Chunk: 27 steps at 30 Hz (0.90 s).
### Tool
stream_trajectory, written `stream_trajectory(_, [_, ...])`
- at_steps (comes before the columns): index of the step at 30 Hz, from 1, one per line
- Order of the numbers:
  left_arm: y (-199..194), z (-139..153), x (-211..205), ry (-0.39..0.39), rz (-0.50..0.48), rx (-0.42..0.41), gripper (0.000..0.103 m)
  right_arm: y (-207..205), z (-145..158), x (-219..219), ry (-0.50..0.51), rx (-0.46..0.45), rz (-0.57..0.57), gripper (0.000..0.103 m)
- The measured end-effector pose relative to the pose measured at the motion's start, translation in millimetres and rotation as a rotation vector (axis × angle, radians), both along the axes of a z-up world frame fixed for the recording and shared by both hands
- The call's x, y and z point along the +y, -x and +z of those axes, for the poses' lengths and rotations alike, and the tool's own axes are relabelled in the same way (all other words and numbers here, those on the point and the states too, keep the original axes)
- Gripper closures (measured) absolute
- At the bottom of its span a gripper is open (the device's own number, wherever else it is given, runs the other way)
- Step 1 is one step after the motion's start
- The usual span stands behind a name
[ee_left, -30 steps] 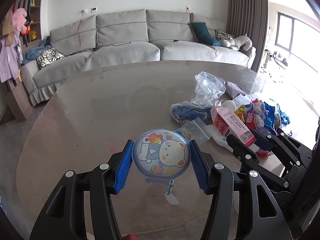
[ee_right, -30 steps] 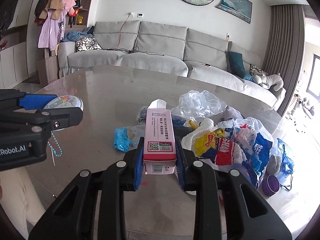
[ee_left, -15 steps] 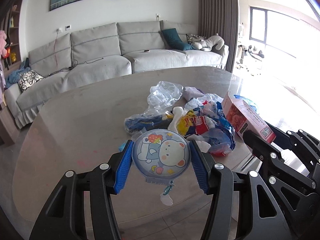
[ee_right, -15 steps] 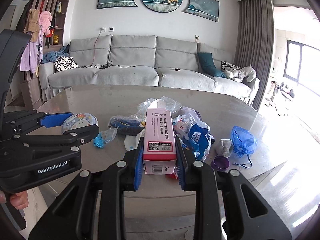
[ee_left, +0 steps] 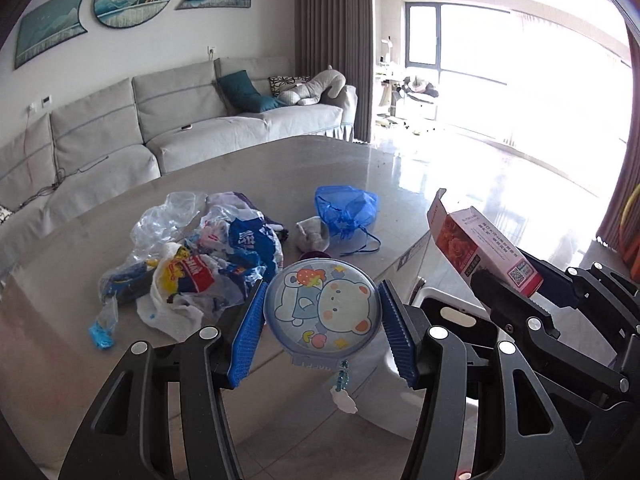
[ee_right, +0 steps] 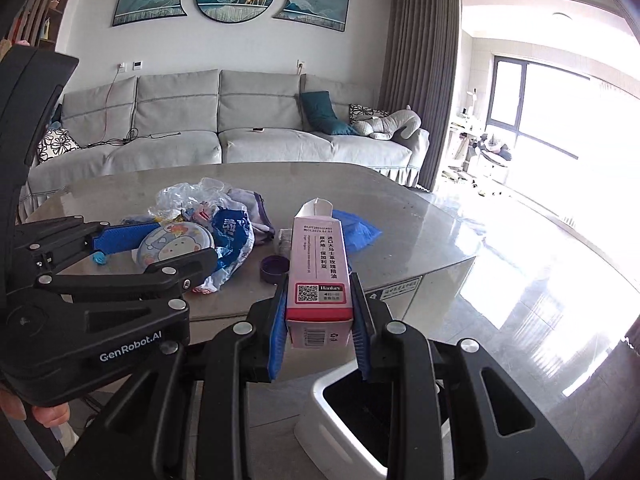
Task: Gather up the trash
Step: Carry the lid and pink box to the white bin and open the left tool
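Grey sofa and teal wall art fill the background behind the round stone table (ee_right: 400, 216), where the remaining trash sits heaped toward its middle: crumpled plastic bags (ee_left: 208, 256), a blue mesh pouch (ee_left: 346, 208) and a small purple cap (ee_right: 274, 268) nearer the edge facing me.

I hold both pieces out past that near edge, because the white bin (ee_right: 352, 404) stands on the floor just below the table's rim, and I judge a drop into it comes next. My right gripper (ee_right: 318, 332) is clamped on the pink carton (ee_right: 320, 272), its blue pads (ee_right: 277, 336) pressing the two narrow sides near the bottom end. Gripping low keeps the printed face clear and leaves most of the carton free to fall. Its long axis runs forward along my fingers and tilts upward, with the opened flap end pointing away from me toward the sofa and the barcode end toward the camera; the bin's dark opening lies right under it.

My left gripper (ee_left: 322, 332) is closed on the round bear-print case (ee_left: 322, 304), pinching its rim on opposite sides so the flat face looks up at the camera. A beaded charm (ee_left: 343, 384) hangs from its near edge. It has no long axis to speak of, and it hovers over the table's near rim, beside the bin.
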<state>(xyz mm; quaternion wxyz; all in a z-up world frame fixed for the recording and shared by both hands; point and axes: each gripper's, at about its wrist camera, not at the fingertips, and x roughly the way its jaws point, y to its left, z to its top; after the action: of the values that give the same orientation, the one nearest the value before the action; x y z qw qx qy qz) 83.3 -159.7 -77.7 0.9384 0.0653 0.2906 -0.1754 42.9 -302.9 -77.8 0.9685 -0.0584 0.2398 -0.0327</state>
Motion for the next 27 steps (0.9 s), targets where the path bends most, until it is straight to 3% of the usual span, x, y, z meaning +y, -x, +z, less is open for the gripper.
stream_trajectory(12, [-4.5,-70.5,-118.3,-0.073,-0.196,0.057,0.047,19.2,-67.4,-101.8,-0.041,0.073,-0.206,0.074])
stream_trajectory(20, [-29.3,-121.3,-153.3,-0.149,-0.220,0.105,0.047,0.3,-102.5,-135.1,-0.025,0.139,-0.270,0.074])
stream_trajectory(27, [-43.0,-164.5,-176.7,-0.201,-0.248,0.160,0.047,-1.3,-111.3,-153.9,-0.041,0.152,-0.305,0.074])
